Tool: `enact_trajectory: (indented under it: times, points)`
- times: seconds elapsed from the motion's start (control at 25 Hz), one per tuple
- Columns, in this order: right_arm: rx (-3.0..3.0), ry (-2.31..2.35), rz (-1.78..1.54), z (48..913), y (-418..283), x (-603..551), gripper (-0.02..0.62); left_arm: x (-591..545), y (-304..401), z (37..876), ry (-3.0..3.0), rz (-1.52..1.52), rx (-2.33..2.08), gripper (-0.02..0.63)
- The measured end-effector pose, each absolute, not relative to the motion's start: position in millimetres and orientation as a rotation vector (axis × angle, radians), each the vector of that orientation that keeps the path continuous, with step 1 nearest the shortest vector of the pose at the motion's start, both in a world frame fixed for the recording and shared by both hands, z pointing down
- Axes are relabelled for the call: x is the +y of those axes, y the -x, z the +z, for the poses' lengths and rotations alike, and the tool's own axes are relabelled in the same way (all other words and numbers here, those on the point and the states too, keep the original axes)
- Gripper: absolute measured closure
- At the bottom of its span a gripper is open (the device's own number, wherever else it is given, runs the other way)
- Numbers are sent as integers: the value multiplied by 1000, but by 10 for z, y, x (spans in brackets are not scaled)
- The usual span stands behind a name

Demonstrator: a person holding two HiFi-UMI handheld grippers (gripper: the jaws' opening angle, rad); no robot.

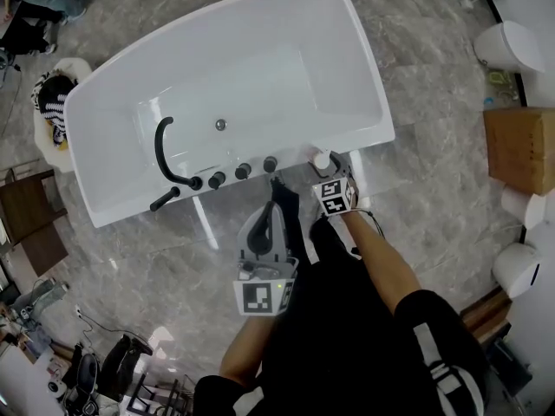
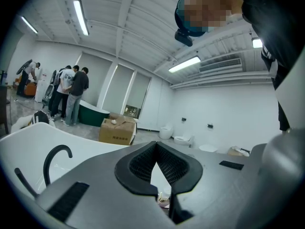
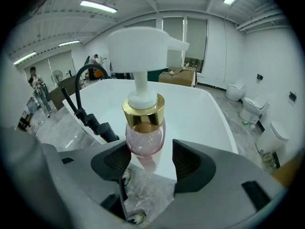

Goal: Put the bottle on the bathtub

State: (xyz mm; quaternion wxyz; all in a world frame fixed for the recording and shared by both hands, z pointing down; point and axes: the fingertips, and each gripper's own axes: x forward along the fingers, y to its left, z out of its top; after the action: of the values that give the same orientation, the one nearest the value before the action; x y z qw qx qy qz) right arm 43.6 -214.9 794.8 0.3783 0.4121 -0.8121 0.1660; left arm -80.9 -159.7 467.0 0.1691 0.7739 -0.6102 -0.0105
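A pump bottle with a pink body, gold collar and white pump head stands upright at the near right corner of the white bathtub. Its base seems to rest on the tub rim close to the edge. My right gripper is open around it: the left pad is against the bottle and a thin gap shows at the right pad. It sits at the tub's corner. My left gripper is shut and empty, pads together, just short of the tub's near rim.
A black arched faucet with several black knobs lines the tub's near rim, left of the bottle. White toilets and a cardboard box stand at the right. People stand far off by a dark tub.
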Motion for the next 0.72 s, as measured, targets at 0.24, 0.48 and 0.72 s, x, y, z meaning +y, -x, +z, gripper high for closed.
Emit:
enact_trajectory:
  times: [0.24,0.48,0.72]
  points:
    - [-2080,-1041,430,7801,-539,-1955,347,-1439,728,4589,-2259,1,-1747,591]
    - [-2089,-1013,535,7623,-686,-1655,347,-1253,592,4392,-2259,-46,-1773,591]
    - [-2132,-1020,644,7185,-856,-1357,401,-951,385,4202,-2279,-69,-1798,591]
